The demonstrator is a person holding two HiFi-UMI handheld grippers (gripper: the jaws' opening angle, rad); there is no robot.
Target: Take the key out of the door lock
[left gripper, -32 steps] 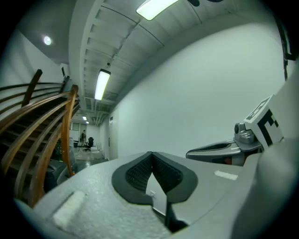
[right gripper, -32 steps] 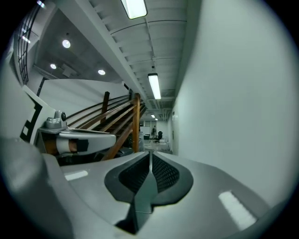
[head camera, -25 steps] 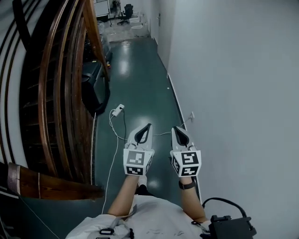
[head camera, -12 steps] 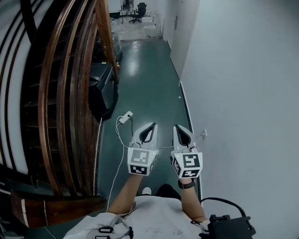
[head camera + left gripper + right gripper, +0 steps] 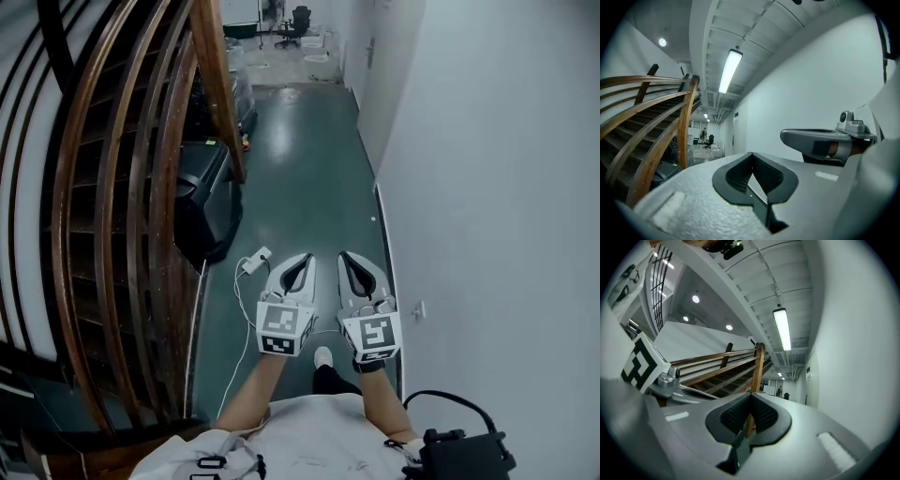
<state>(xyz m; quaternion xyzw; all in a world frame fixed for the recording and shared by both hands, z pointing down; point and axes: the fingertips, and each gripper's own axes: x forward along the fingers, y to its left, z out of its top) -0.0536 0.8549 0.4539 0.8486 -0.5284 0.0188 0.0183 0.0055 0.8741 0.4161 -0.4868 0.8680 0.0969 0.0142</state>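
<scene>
Fingers (image 5: 277,279) together, empty; left gripper (image 5: 302,259), right gripper (image 5: 349,258) seemingly level, abreast.

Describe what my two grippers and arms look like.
The left gripper and right gripper are pale grey shells with black ribbed jaw pads. Each carries a cube of black-and-white square markers. A dark band circles the right wrist, and the shirt is white.

Black box (image 5: 466,457) cut off by the head view's bottom edge
</scene>
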